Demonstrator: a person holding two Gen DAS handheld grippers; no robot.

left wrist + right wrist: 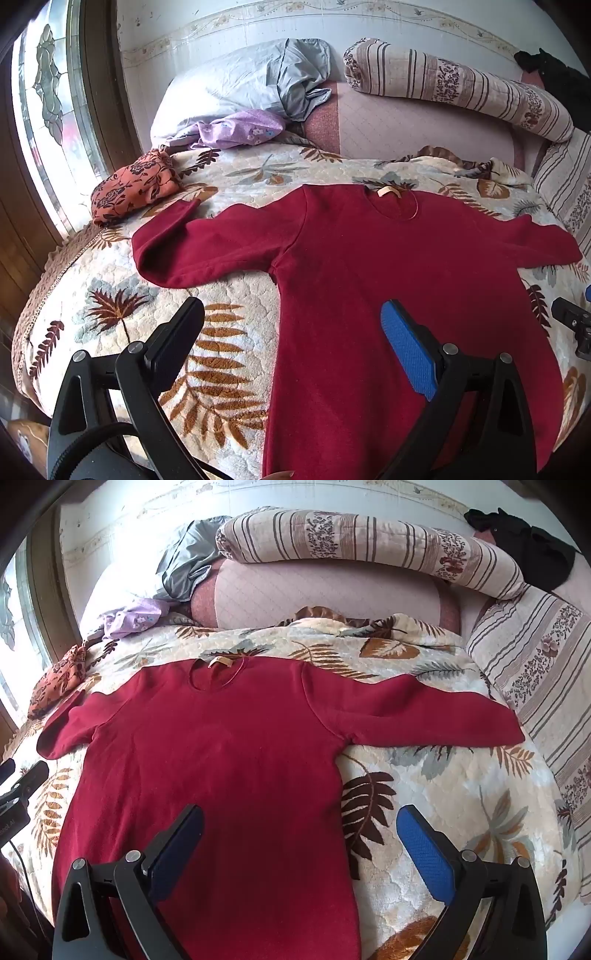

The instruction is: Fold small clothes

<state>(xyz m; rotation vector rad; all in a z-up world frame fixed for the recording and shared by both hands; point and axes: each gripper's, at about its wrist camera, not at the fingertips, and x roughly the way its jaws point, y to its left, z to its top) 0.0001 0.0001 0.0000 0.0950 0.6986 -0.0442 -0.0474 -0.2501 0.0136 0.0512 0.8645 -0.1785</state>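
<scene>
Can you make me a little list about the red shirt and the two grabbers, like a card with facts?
shirt: red long-sleeved shirt, spread flat, sleeves out, not folded yet
lies on: leaf-patterned blanket
left gripper: open, holds nothing, over the shirt's side edge
right gripper: open, holds nothing, over the shirt's other side edge
nearby: orange flowered cloth, purple cloth

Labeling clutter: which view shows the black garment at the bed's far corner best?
Right wrist: the black garment lies whole, beyond the striped bolster. Left wrist crops it at the frame edge.
</scene>
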